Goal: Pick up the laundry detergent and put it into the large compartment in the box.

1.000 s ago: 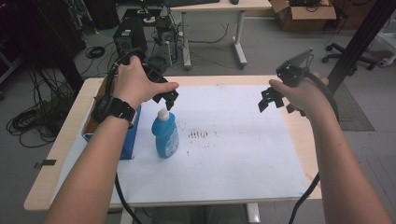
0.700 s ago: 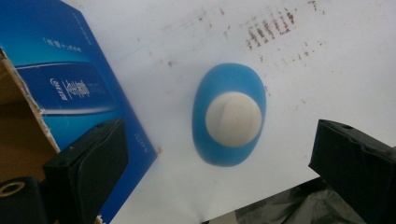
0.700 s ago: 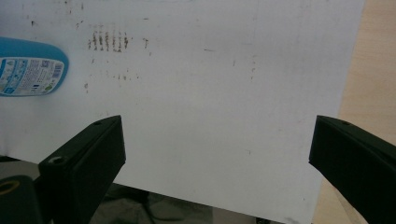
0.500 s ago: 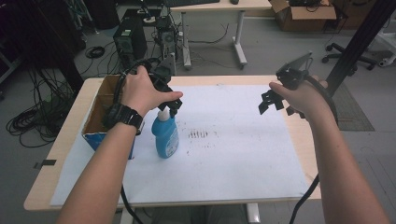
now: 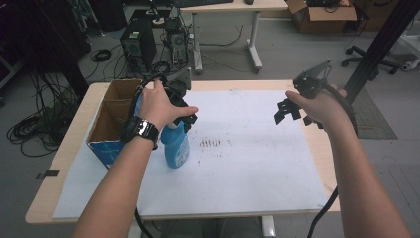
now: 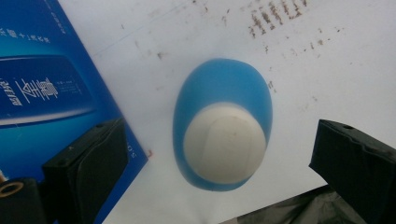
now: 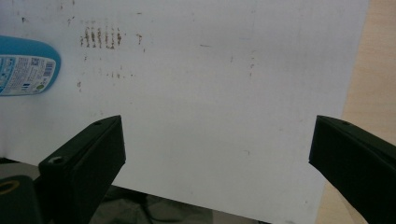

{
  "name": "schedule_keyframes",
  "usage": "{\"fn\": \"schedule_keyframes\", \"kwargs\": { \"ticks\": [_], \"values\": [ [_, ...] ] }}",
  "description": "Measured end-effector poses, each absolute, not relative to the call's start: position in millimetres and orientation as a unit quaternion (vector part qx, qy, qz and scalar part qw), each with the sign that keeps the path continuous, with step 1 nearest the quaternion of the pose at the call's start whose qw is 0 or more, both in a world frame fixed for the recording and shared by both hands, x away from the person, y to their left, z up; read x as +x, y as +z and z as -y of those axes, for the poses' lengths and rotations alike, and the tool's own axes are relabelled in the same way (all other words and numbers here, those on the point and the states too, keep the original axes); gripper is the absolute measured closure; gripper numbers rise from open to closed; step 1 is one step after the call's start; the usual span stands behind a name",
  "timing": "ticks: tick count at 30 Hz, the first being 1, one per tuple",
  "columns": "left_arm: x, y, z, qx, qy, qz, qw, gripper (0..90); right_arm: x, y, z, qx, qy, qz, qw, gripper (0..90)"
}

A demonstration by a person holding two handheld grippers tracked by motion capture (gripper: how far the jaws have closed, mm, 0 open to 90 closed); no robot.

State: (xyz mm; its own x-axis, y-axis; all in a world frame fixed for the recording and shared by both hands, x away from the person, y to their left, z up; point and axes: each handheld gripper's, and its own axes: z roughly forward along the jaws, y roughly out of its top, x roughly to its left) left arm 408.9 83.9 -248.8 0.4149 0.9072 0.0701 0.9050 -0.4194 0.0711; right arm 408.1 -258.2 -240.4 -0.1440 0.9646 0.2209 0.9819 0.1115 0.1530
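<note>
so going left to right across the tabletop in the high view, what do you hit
cardboard box → blue bottle, with the left gripper above it → patch of brown marks on the white paper → right gripper

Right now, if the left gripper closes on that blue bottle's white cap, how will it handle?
The blue bottle stands tall on a narrow base, so it probably tips if nudged sideways. Its white cap looks smooth and rounded, so the fingers may slip. It looks like rigid plastic, likely holding shape.
</note>
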Motion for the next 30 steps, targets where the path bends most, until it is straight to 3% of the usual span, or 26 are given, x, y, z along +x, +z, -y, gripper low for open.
{"fn": "schedule_keyframes", "kwargs": {
  "ticks": [30],
  "values": [
    [410, -284, -78, 0.841, 0.046, -0.539, -0.007, 6.8, 408, -252, 262, -0.655, -0.133, 0.743, 0.036, 3.8]
  ]
}}
